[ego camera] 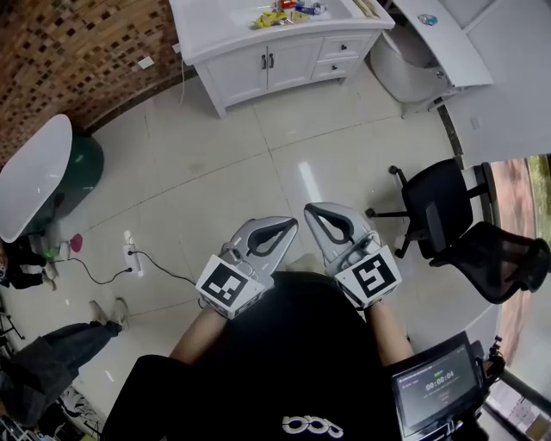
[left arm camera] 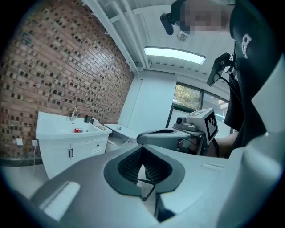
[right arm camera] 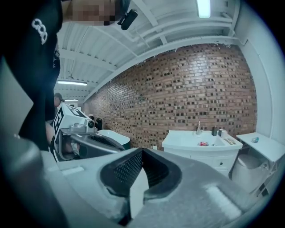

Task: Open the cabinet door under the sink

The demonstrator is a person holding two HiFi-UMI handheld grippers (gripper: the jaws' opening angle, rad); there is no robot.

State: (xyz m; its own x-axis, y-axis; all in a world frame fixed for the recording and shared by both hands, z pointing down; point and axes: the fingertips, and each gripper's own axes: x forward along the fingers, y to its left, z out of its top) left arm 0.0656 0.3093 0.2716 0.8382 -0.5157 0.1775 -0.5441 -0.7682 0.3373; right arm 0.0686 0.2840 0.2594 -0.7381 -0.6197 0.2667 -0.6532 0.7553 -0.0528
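Left gripper: your jaws meet tip to tip, with nothing between the ribbed black pads and nothing touched.
Right gripper: closed the same way, empty, just beside the left one.
Cabinet door: a flat white panel with a dark bar handle, well ahead of both grippers, under the white sink top.
Shapes: curved grey jaws, each pair enclosing a teardrop loop.
Hands: you hold both at your waist, pointing forward over the glossy tile floor.
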